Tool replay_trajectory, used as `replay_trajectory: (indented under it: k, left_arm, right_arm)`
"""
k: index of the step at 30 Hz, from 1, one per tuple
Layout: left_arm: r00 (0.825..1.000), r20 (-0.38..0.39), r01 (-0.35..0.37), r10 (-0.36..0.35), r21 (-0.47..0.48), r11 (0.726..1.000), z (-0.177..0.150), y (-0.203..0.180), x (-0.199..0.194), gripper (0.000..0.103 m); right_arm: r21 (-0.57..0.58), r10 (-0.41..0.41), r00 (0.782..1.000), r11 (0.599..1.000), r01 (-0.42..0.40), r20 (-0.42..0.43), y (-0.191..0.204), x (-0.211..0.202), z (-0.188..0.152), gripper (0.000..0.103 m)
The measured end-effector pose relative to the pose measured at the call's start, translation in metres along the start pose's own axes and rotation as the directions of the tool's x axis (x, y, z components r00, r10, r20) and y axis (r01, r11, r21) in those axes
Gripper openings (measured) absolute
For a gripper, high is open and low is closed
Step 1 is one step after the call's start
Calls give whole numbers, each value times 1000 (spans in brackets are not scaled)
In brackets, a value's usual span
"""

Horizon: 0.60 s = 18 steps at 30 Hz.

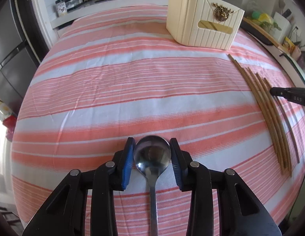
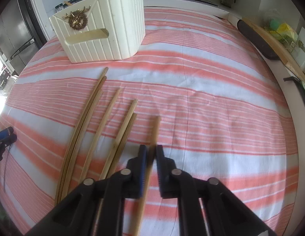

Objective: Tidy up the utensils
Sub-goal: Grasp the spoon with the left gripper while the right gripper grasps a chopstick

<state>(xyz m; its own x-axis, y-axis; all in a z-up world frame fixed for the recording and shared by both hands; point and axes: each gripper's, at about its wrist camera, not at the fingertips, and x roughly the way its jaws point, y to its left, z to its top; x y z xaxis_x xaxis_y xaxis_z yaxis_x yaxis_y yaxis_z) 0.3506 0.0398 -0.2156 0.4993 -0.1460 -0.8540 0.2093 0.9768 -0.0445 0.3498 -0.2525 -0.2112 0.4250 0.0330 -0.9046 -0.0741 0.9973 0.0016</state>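
A steel spoon lies on the striped cloth, bowl facing up. My left gripper has its jaws on either side of the bowl, close to it; contact is unclear. Several wooden chopsticks lie at the right, also in the right wrist view. My right gripper is shut on one blurred chopstick and holds it beside the rest. A cream ribbed utensil holder with a gold stag ornament stands at the far side; it also shows in the right wrist view.
The pink and white striped cloth covers the table. A stove and jars stand on the counter behind. A dark tray with a wooden edge and yellow and green items sit at the table's right edge.
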Motion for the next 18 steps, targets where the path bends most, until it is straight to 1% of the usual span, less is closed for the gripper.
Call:
replay_trajectory:
  k: [3,5,8,14,18]
  left_arm:
    - [999,44,14,-14,-10,1000,0,3,-14,36]
    - [995,94,25,-24,-9,1000,-1,4,-32,36]
    - [987,155,35,-34,-6,999,-4,4,-58,36]
    - [966,253,58,-56,-1,998,-5,-2,-101,36]
    - [953,294,71,-69,6,997,-5,-9,-119,36]
  right_arm:
    - [42,30,1000,999,-29,-1,-5,-2,6,7]
    - [57,55,998,997,-57,32,-8,-14,4,7]
    - [61,69,992,995,-75,102,-6,-43,-1,7]
    - [59,106,967,991,-122,233,2,-107,-23,7]
    - [37,102,945,992,-119,309,7,-139,-37,7]
